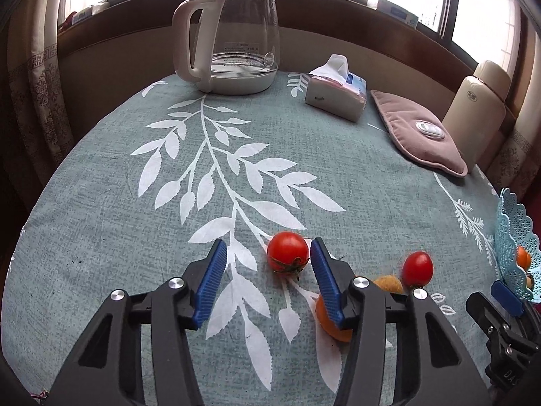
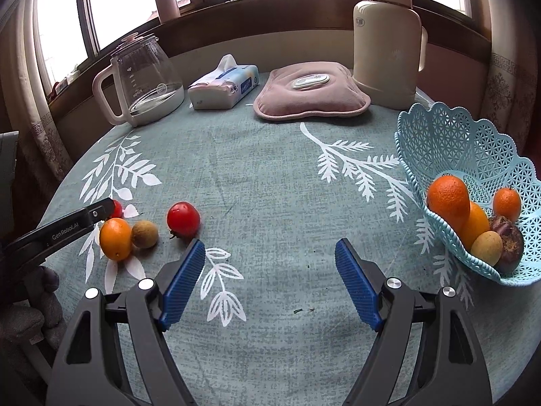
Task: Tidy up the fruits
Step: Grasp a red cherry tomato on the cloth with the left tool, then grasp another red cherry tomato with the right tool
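My left gripper [image 1: 268, 250] is open over the tablecloth, with a red tomato [image 1: 288, 251] just inside its right finger. An orange kumquat [image 1: 329, 318] lies partly hidden under that finger, with a brown longan [image 1: 389, 283] and a second tomato [image 1: 417, 268] to the right. My right gripper [image 2: 269, 250] is open and empty above bare cloth. In its view the kumquat [image 2: 115, 239], the longan [image 2: 144, 234] and a tomato [image 2: 183, 219] lie at the left, and the left gripper [image 2: 61, 228] hides most of the other tomato [image 2: 116, 208]. A blue lattice basket [image 2: 449, 142] at the right holds oranges and other fruit.
At the back of the round table stand a glass kettle [image 1: 233, 34], a tissue pack [image 1: 336, 89], a pink heating pad [image 1: 417, 132] and a cream thermos [image 2: 385, 40]. The basket's rim [image 1: 512, 233] shows at the right edge of the left wrist view. Windows lie behind.
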A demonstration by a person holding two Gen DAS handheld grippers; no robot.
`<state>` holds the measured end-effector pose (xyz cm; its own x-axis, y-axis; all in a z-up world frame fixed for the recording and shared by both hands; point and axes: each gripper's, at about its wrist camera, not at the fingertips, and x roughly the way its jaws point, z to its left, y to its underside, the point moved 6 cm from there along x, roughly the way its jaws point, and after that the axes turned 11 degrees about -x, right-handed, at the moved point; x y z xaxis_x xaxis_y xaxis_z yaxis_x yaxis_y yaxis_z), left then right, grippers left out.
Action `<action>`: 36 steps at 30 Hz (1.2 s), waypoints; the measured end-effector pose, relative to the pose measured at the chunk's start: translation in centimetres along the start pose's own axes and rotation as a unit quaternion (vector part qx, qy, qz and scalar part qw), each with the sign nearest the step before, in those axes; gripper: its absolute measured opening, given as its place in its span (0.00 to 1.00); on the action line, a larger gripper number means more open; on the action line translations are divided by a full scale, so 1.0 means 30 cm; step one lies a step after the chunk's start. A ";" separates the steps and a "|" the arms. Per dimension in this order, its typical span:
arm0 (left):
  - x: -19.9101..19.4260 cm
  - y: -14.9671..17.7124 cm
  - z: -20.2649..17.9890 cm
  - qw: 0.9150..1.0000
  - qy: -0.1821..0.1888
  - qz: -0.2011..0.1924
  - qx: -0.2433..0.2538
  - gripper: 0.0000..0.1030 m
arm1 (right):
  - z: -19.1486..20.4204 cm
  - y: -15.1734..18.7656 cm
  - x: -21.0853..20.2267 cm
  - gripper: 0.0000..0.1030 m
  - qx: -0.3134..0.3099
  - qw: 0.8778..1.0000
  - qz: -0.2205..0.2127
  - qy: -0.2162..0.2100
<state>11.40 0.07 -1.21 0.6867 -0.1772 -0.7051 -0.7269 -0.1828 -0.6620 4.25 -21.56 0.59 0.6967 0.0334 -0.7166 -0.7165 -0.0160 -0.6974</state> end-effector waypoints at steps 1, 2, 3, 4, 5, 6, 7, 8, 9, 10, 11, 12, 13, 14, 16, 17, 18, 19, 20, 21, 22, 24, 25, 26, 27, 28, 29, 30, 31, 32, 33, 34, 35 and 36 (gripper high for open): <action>0.005 0.000 -0.002 1.000 0.002 0.002 0.001 0.47 | 0.002 0.001 0.002 0.78 -0.001 1.000 0.001 0.000; 0.011 0.001 -0.002 1.000 0.003 0.006 0.000 0.43 | 0.003 0.002 0.004 0.78 -0.002 1.000 0.002 -0.001; 0.015 0.001 -0.003 1.000 0.009 0.009 -0.001 0.42 | 0.005 0.002 0.004 0.78 -0.003 1.000 0.002 0.000; 0.019 0.002 -0.004 1.000 0.012 0.012 -0.002 0.40 | 0.007 0.002 0.004 0.78 -0.005 1.000 0.003 0.000; 0.022 0.003 -0.003 1.000 0.013 0.014 -0.004 0.35 | 0.009 0.002 0.005 0.78 -0.006 1.000 0.003 0.000; 0.023 0.004 0.000 1.000 0.014 0.015 -0.006 0.32 | 0.012 0.001 0.006 0.78 -0.007 1.000 0.004 0.001; 0.021 0.005 0.003 1.000 0.016 0.016 -0.009 0.29 | 0.014 -0.001 0.008 0.78 -0.009 1.000 0.005 0.001; 0.016 0.002 0.006 1.000 0.019 0.014 -0.013 0.27 | 0.018 -0.003 0.009 0.78 -0.011 1.000 0.005 0.001; 0.009 -0.001 0.008 1.000 0.019 0.011 -0.015 0.27 | 0.022 -0.005 0.011 0.78 -0.012 1.000 0.006 -0.002; 0.001 -0.004 0.011 1.000 0.019 0.005 -0.016 0.27 | 0.026 -0.008 0.015 0.78 -0.011 1.000 0.009 -0.007; -0.008 -0.008 0.013 1.000 0.018 -0.001 -0.017 0.27 | 0.031 -0.011 0.019 0.78 -0.009 1.000 0.011 -0.013; -0.018 -0.012 0.015 1.000 0.017 -0.008 -0.017 0.27 | 0.037 -0.015 0.025 0.78 -0.007 1.000 0.014 -0.019; -0.029 -0.016 0.016 1.000 0.016 -0.015 -0.018 0.27 | 0.043 -0.020 0.030 0.78 -0.006 1.000 0.016 -0.024; -0.040 -0.020 0.017 0.999 0.015 -0.022 -0.018 0.27 | 0.051 -0.025 0.036 0.78 -0.006 0.999 0.017 -0.028; -0.058 -0.028 0.019 0.999 0.014 -0.035 -0.018 0.27 | 0.070 -0.038 0.049 0.78 -0.010 0.999 0.018 -0.036; -0.063 -0.032 0.020 0.999 0.013 -0.039 -0.018 0.27 | 0.082 -0.044 0.058 0.78 -0.013 0.999 0.019 -0.039; -0.068 -0.035 0.021 0.999 0.011 -0.043 -0.019 0.27 | 0.091 -0.050 0.067 0.78 -0.015 0.999 0.019 -0.043; -0.070 -0.038 0.023 0.999 0.010 -0.045 -0.021 0.27 | 0.101 -0.056 0.078 0.78 -0.017 0.999 0.021 -0.046; -0.070 -0.038 0.025 0.999 0.009 -0.046 -0.023 0.27 | 0.110 -0.061 0.090 0.78 -0.018 0.998 0.023 -0.049; -0.068 -0.038 0.026 0.999 0.009 -0.046 -0.023 0.27 | 0.119 -0.066 0.101 0.78 -0.021 0.998 0.025 -0.051; -0.065 -0.036 0.026 0.999 0.009 -0.045 -0.023 0.27 | 0.128 -0.070 0.110 0.76 -0.025 0.998 0.027 -0.053; -0.055 -0.029 0.024 0.999 0.011 -0.038 -0.024 0.27 | 0.152 -0.079 0.124 0.70 -0.038 0.997 0.030 -0.055; -0.051 -0.025 0.023 0.999 0.012 -0.035 -0.023 0.27 | 0.164 -0.082 0.132 0.67 -0.045 0.997 0.031 -0.057; -0.048 -0.022 0.021 0.999 0.012 -0.033 -0.023 0.27 | 0.176 -0.084 0.141 0.65 -0.052 0.996 0.033 -0.058; -0.047 -0.019 0.019 0.999 0.012 -0.032 -0.023 0.27 | 0.185 -0.086 0.151 0.61 -0.058 0.996 0.037 -0.058; -0.046 -0.019 0.019 0.999 0.013 -0.032 -0.023 0.27 | 0.194 -0.086 0.161 0.56 -0.062 0.995 0.042 -0.059; -0.045 -0.019 0.019 0.999 0.013 -0.032 -0.024 0.27 | 0.200 -0.086 0.171 0.54 -0.066 0.995 0.046 -0.060; -0.044 -0.019 0.021 0.999 0.013 -0.031 -0.025 0.27 | 0.206 -0.088 0.177 0.51 -0.070 0.995 0.047 -0.059; -0.043 -0.018 0.021 0.999 0.012 -0.031 -0.026 0.27 | 0.211 -0.090 0.181 0.50 -0.074 0.994 0.047 -0.057; -0.041 -0.017 0.023 0.999 0.013 -0.030 -0.026 0.27 | 0.216 -0.092 0.184 0.49 -0.078 0.994 0.047 -0.058; -0.038 -0.016 0.023 0.999 0.012 -0.029 -0.027 0.27 | 0.221 -0.093 0.187 0.45 -0.080 0.994 0.048 -0.060; -0.036 -0.013 0.024 0.999 0.012 -0.027 -0.028 0.27 | 0.224 -0.095 0.190 0.43 -0.082 0.994 0.049 -0.061; -0.033 -0.012 0.024 0.999 0.012 -0.026 -0.028 0.27 | 0.225 -0.096 0.193 0.42 -0.083 0.993 0.049 -0.061; -0.031 -0.009 0.023 0.999 0.011 -0.025 -0.028 0.27 | 0.225 -0.097 0.194 0.40 -0.082 0.993 0.049 -0.061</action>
<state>10.95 0.94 -0.56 0.7222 -0.1886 -0.6654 -0.6908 -0.2451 -0.6803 10.15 -14.58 -1.48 0.6067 0.1451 -0.7816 -0.7586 -0.1884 -0.6238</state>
